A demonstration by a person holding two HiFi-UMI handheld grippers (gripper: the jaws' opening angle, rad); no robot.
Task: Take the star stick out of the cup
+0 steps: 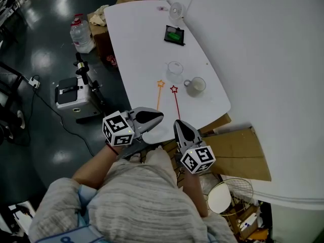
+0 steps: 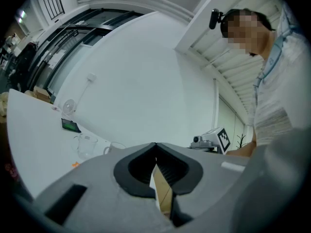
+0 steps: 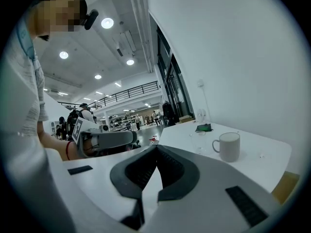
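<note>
Two star sticks lie flat on the white table point(image 1: 136, 44): an orange one point(image 1: 159, 92) and a red one point(image 1: 175, 99). Just beyond them stand a clear glass cup point(image 1: 175, 71) and a white mug point(image 1: 195, 85); no stick is in either. My left gripper point(image 1: 160, 117) hovers at the table's near edge, shut with nothing between its jaws. My right gripper point(image 1: 178, 124) hangs beside it, also shut and empty. In the left gripper view the glass cup point(image 2: 86, 145) shows far off past the shut jaws. The right gripper view shows the mug point(image 3: 229, 146) and the left gripper point(image 3: 104, 139).
A black tray with a green thing point(image 1: 174, 35) and a small fan point(image 1: 176, 10) sit at the table's far end. On the floor are a water bottle point(image 1: 81, 34), a machine point(image 1: 71, 92) to the left, and flat cardboard point(image 1: 238, 151) and a wire basket point(image 1: 230, 196) to the right.
</note>
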